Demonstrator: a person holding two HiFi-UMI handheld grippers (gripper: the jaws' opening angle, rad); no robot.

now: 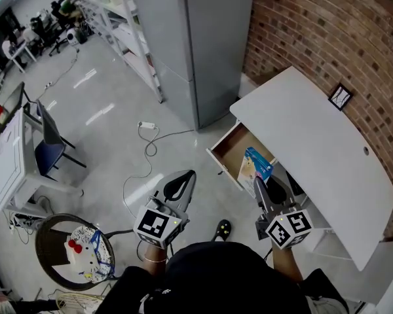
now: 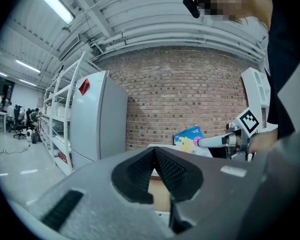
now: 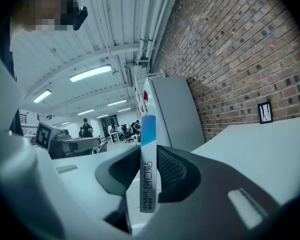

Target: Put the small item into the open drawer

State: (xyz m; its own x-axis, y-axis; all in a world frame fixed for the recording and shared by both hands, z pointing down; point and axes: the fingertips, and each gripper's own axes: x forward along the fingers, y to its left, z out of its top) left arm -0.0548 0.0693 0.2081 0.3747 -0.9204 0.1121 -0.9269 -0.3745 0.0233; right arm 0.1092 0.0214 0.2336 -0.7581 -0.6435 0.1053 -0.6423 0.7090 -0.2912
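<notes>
Red brick wall (image 1: 327, 31) directly behind long white desk top (image 1: 314, 142); small black picture frame (image 1: 340, 95) at desk's back edge. Shallow brown wooden drawer (image 1: 230, 150) standing open at desk's front. Jaws of right gripper (image 1: 258, 183) clamped on small flat blue-and-yellow box (image 1: 255, 164), edge-on, over drawer in head view. Jaws of left gripper (image 1: 182, 180) together, nothing between, out from desk over glossy grey floor (image 1: 98, 103). Tall grey cabinet (image 1: 196, 38) beside desk's end.
</notes>
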